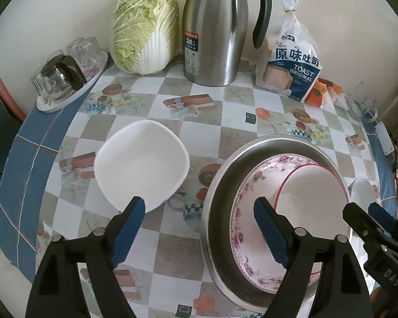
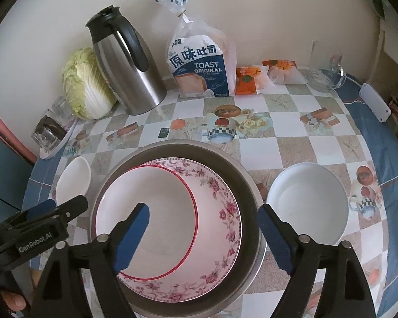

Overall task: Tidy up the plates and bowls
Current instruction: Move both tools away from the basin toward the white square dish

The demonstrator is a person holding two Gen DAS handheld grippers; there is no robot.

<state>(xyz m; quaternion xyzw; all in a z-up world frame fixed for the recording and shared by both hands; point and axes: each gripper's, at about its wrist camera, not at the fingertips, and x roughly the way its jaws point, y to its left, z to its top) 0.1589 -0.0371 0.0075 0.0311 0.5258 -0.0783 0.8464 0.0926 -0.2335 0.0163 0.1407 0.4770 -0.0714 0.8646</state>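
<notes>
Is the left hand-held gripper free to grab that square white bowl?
Probably yes: the left hand-held gripper is open and empty, and the square white bowl sits alone on the tablecloth just ahead.

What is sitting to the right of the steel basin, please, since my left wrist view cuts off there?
Observer: A round white bowl stands empty beside the steel basin.
Operator: Is the right gripper holding anything?
Observer: No, the right gripper is open and empty above the basin.
Operator: Does the flask at the back have its lid on?
Observer: Yes, a black lid sits on top of the steel vacuum flask.
</notes>
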